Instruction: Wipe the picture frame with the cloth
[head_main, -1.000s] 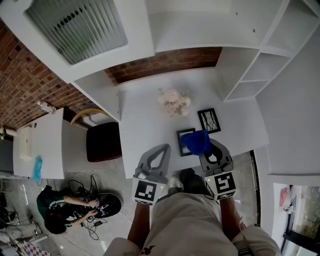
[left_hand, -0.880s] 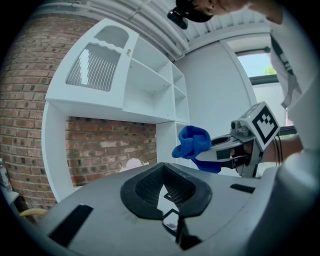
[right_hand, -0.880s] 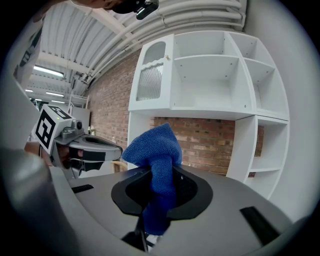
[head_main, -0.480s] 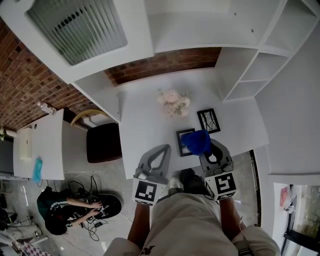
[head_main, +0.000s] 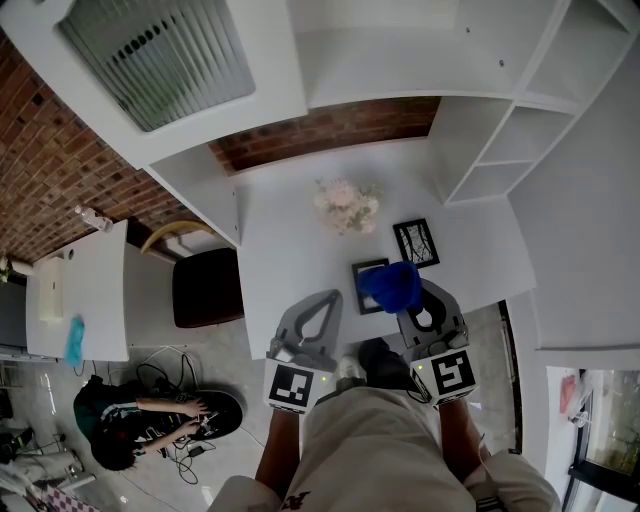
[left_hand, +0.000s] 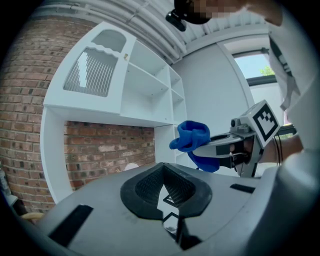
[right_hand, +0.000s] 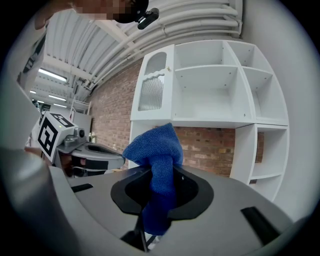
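Note:
A small black picture frame lies on the white desk near its front edge, its right part hidden under the blue cloth. My right gripper is shut on that cloth and holds it just above the frame. In the right gripper view the cloth bunches up between the jaws of my right gripper. To the left of the frame, my left gripper hovers over the desk's front edge. In its own view my left gripper is shut with nothing in it.
A second black frame and a pale flower bunch sit farther back on the desk. White shelving rises at the right. A dark stool stands left of the desk. On the floor at lower left a person crouches among cables.

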